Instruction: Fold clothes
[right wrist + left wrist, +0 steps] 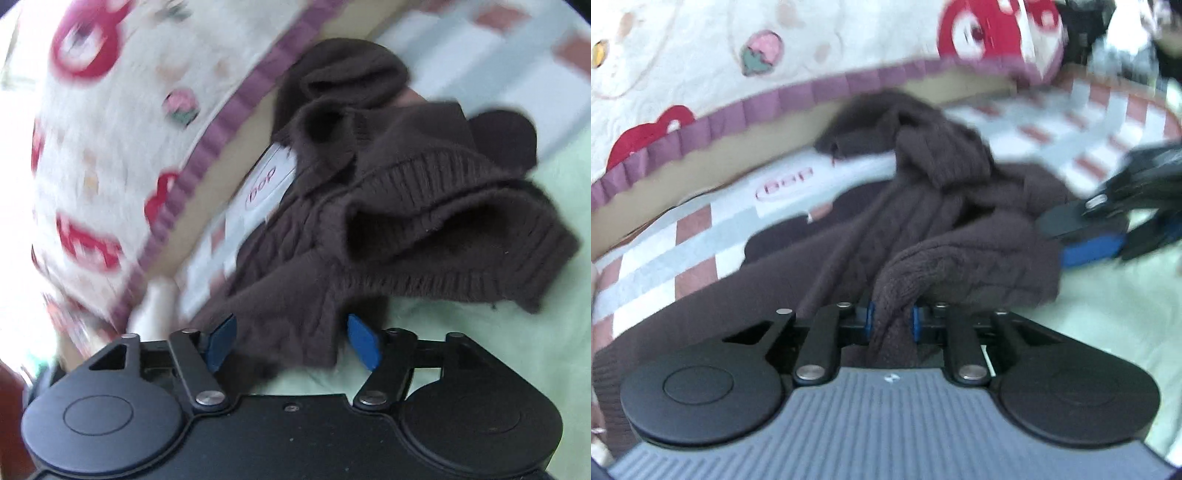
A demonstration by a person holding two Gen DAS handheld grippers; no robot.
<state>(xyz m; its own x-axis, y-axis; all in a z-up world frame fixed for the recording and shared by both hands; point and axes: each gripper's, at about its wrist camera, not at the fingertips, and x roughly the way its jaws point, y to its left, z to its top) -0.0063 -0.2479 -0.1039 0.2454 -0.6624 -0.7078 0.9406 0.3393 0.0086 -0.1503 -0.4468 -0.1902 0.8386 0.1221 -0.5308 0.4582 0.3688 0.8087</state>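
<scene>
My left gripper [891,319] pinches a fold of the brown knitted sweater [923,206] stretching away across the bed [498,332], while my right gripper [291,341] straddles its near edge, jaws open.

A white label [271,184] on the checked bedding reads "bop" in a pink oval.

Sweater [923,206] bunched on checked sheet [1071,122], quilt [683,74] behind it, label [786,190] beside sweater

Blurred: quilt [103,122] print and checked sheet [1082,122]; cut off at right edge: right gripper [1082,236]; sweater [923,206] hem hidden under left gripper [891,320].
</scene>
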